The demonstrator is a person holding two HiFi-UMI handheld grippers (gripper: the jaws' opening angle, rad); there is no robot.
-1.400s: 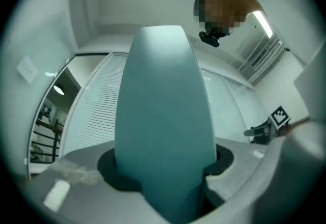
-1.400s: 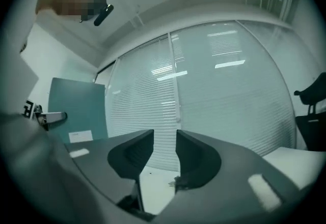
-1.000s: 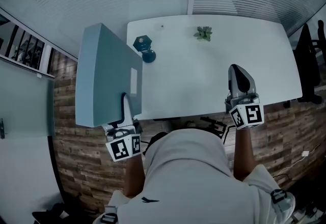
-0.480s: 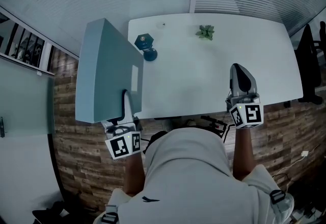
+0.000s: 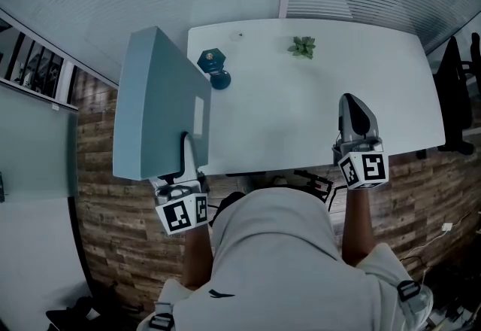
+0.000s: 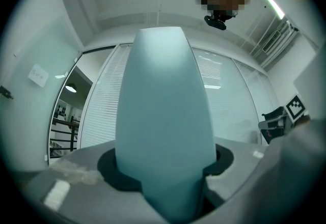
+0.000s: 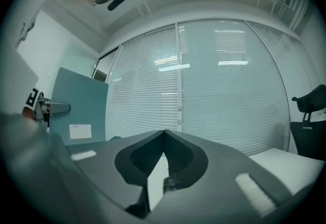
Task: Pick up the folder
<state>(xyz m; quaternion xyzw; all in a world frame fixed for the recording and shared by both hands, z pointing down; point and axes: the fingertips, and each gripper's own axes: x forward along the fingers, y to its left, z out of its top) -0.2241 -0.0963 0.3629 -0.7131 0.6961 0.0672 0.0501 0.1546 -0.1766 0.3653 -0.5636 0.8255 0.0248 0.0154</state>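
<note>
The light-blue folder, thick like a box file with a white label on its side, hangs in the air over the table's left edge. My left gripper is shut on its near edge. In the left gripper view the folder's spine fills the middle, clamped between the jaws of the left gripper. My right gripper hovers over the table's right front part, shut with nothing in it. In the right gripper view, the right gripper has its jaws meeting at the tips, and the folder shows at far left.
On the white table stand a small green plant at the back and a dark blue object next to the folder. A black office chair is at the right. Blinds cover the glass wall behind; the floor is wood planks.
</note>
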